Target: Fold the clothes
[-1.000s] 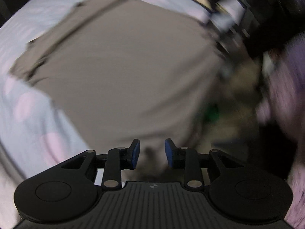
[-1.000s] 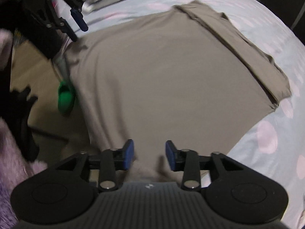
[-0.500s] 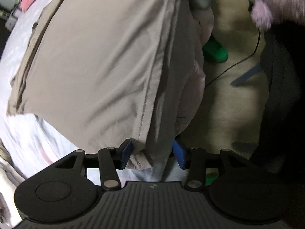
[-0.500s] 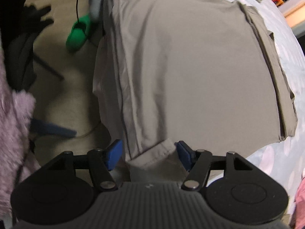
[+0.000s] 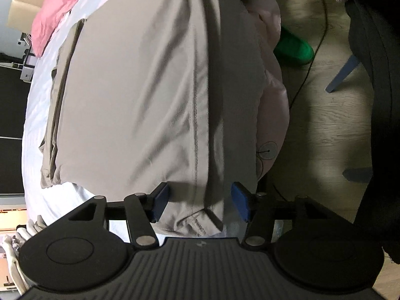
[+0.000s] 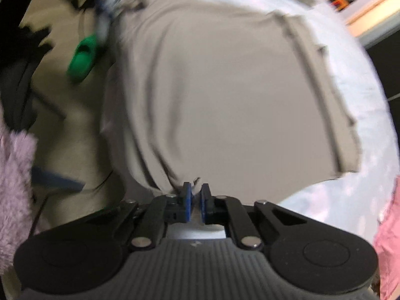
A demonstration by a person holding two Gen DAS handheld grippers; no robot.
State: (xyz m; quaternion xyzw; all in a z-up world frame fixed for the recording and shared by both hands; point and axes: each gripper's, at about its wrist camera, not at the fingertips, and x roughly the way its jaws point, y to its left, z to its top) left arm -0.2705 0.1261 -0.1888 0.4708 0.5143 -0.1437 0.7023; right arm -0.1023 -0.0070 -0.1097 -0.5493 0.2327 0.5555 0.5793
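Blue pads on the right gripper (image 6: 196, 200) stand nearly together, pinching a bunched bit of the taupe garment (image 6: 225, 95) at its hem, near the bed's edge. The left gripper (image 5: 198, 203) is spread wide, its pads either side of the other hem corner without touching it, so that corner is not yet taken. I judge the aim is to hold both hem corners and carry them up over the body for the next fold; gripping at the corners keeps the edge straight. The garment lies flat on the pale bedsheet (image 5: 37, 115), one side already folded in along the far edge, its hem hanging over the bed's edge towards the wooden floor (image 5: 322, 115), where a green slipper (image 5: 295, 47) sits. No containers are in view; a pink cloth (image 5: 55, 12) lies at the bed's far corner.
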